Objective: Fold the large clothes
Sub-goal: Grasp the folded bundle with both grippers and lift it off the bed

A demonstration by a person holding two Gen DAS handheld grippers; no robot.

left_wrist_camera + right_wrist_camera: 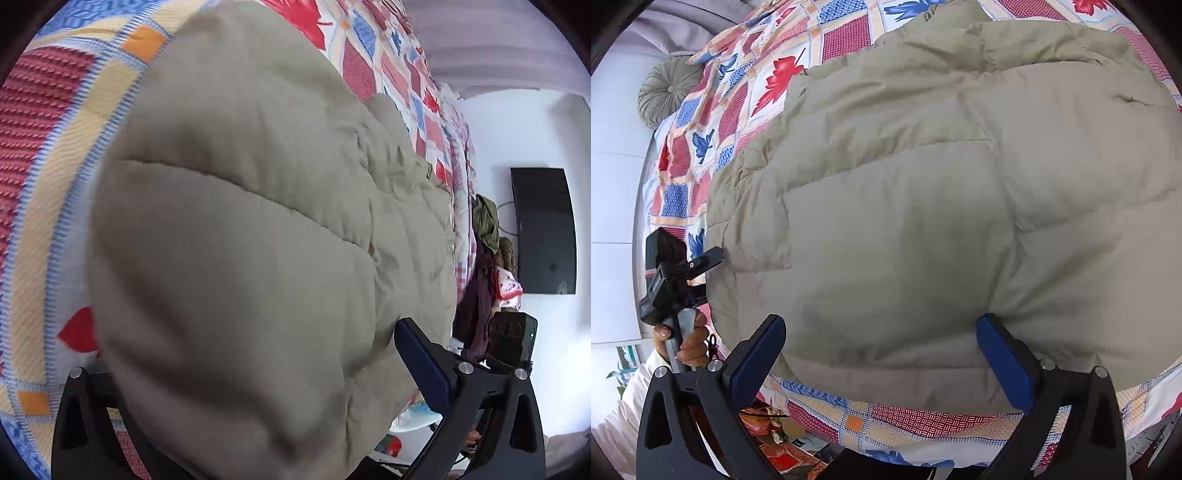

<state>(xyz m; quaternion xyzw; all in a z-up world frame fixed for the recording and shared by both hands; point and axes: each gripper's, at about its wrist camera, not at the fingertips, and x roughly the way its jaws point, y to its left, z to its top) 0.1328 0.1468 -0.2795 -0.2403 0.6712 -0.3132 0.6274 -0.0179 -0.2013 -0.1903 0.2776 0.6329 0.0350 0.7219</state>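
On the patchwork bed (846, 37) we see the beige puffer jacket (923, 221) lying flat, long axis left-right. Right gripper (881, 354) fingers spread; left gripper (718, 254) fingers' state unclear.

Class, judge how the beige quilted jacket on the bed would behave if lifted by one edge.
The beige quilted jacket would probably sag and drape: its edges already rumple. Its puffed, stitched panels suggest it is light for its bulk. It likely compresses where the right tongs straddle it.

Black frames with silver screws carry blue-padded fingers (1001, 363); the bare hand (690, 341) wears a white sleeve (617, 417).
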